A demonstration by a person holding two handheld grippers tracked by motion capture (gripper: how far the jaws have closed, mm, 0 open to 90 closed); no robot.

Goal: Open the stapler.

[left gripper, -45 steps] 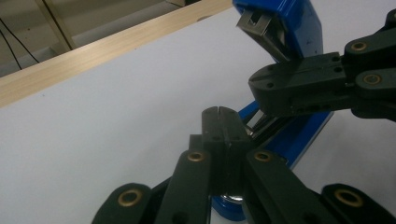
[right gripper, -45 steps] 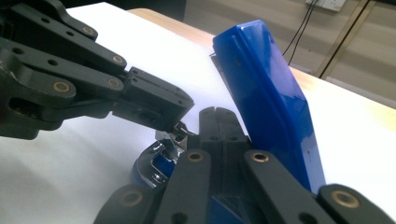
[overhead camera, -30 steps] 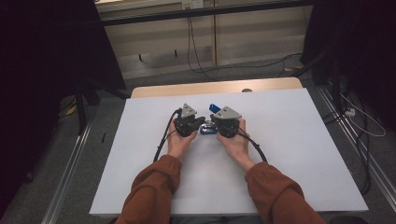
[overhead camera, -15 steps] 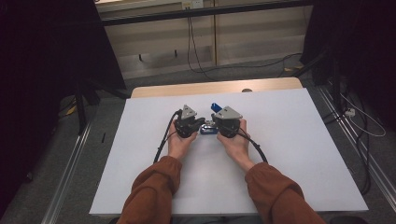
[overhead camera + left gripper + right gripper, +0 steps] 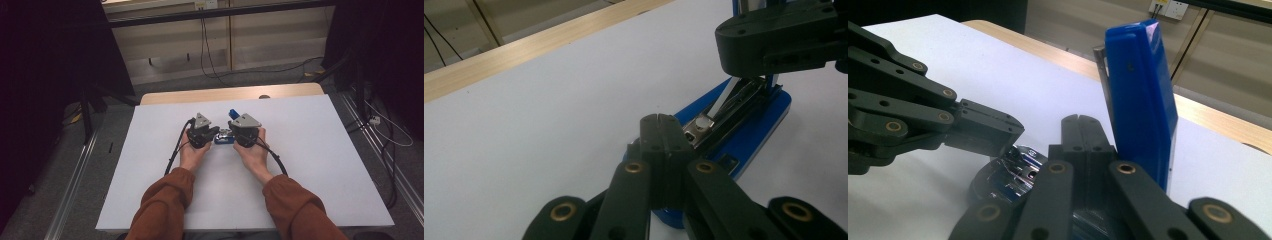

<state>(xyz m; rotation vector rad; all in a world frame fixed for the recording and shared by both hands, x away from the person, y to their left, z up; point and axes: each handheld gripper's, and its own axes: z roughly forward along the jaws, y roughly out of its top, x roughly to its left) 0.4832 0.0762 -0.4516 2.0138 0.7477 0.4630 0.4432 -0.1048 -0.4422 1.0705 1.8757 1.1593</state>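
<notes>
Little change is noted from a second ago — the blue stapler point(image 5: 223, 138) remains mid-bench point(image 5: 310, 150), lid raised. The left tool point(image 5: 658, 119) and right tool point(image 5: 1082, 119) are pressed together at its base, suggesting the stapler is being worked open.

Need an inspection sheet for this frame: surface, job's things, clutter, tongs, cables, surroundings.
Surface: white table top, with a wooden strip along its far edge.
Job's things: blue stapler at mid-table between the two hands, its top cover swung up, metal magazine exposed.
Clutter: nothing seen.
Tongs: left tongs shut, tip at the stapler's magazine; right tongs shut, beside the raised cover. Whether either pinches a part cannot be told.
Cables: a black cable trails from the left tongs, another from the right; more wires lie on the floor to the right.
Surroundings: grey floor, pale wall panels, dark curtains at both sides.
</notes>
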